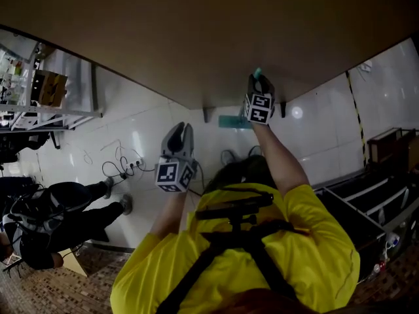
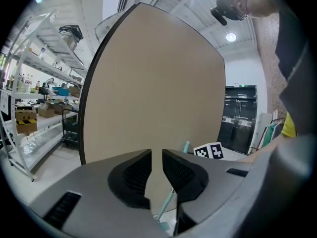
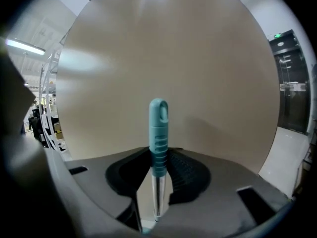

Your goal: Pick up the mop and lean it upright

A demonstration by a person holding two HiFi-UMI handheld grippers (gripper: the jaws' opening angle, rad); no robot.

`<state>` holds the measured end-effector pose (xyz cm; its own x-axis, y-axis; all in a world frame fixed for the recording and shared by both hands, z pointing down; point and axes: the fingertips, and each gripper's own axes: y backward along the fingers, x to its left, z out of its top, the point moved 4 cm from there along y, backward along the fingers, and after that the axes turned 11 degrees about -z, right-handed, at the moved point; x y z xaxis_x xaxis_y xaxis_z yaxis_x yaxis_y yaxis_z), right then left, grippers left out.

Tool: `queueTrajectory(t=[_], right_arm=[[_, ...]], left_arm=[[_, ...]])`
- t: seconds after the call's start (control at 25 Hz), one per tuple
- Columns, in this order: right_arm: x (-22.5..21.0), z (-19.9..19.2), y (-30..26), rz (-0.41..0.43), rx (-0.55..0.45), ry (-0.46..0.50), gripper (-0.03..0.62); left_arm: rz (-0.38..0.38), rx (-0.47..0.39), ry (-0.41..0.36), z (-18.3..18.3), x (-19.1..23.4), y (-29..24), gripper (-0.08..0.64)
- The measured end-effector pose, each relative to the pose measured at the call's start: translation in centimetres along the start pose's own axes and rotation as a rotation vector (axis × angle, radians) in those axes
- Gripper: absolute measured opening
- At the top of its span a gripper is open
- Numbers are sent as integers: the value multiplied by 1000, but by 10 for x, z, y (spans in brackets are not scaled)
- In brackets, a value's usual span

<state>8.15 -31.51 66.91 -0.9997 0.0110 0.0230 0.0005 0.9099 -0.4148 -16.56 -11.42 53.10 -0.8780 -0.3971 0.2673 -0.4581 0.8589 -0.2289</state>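
The mop stands upright against a big tan board (image 1: 196, 31). Its teal grip (image 3: 158, 133) and chrome pole rise between the jaws of my right gripper (image 3: 158, 155), and the pads press on the grip. In the head view the right gripper (image 1: 260, 84) is raised at the board with the teal tip (image 1: 257, 72) above it and the teal mop head (image 1: 234, 122) on the floor below. My left gripper (image 1: 178, 133) hangs lower and to the left, apart from the mop. Its jaws (image 2: 157, 155) stand a narrow gap apart with nothing between them. The mop pole (image 2: 168, 202) shows beyond them.
A person in dark clothes (image 1: 59, 208) is low on the white tiled floor at left, beside cables and a power strip (image 1: 124, 165). Metal shelves (image 1: 39, 90) stand at far left. Dark crates (image 1: 366, 201) sit at right, past a yellow-black floor stripe (image 1: 357, 110).
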Motion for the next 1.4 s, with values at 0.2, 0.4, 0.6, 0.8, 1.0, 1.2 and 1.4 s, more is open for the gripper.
queueTrajectory(t=[0.2,0.4,0.6,0.8,1.0,1.2,1.4], right_arm=[[-2,-2,71,79,-104,32,114],[-3,29,132,131,-190,71,114],[-12,90,197,173,-288,102,114],[-35,147,248,201,-392,102,114],[-49,183,298,192,-467,61,114],[-57,201,333,200,-497,38,112],[-63,207,354,199,-516,33,110]], left_arm=[[-5,-31,-4,9,2,4,60],[-21,-52,-15,17,8,5,60],[-26,-97,-38,36,11,13,60],[-56,-148,-64,58,5,11,60],[-71,-169,-95,81,-4,16,60],[-82,-164,-136,93,-11,24,60],[-135,-141,-147,89,-21,19,58]])
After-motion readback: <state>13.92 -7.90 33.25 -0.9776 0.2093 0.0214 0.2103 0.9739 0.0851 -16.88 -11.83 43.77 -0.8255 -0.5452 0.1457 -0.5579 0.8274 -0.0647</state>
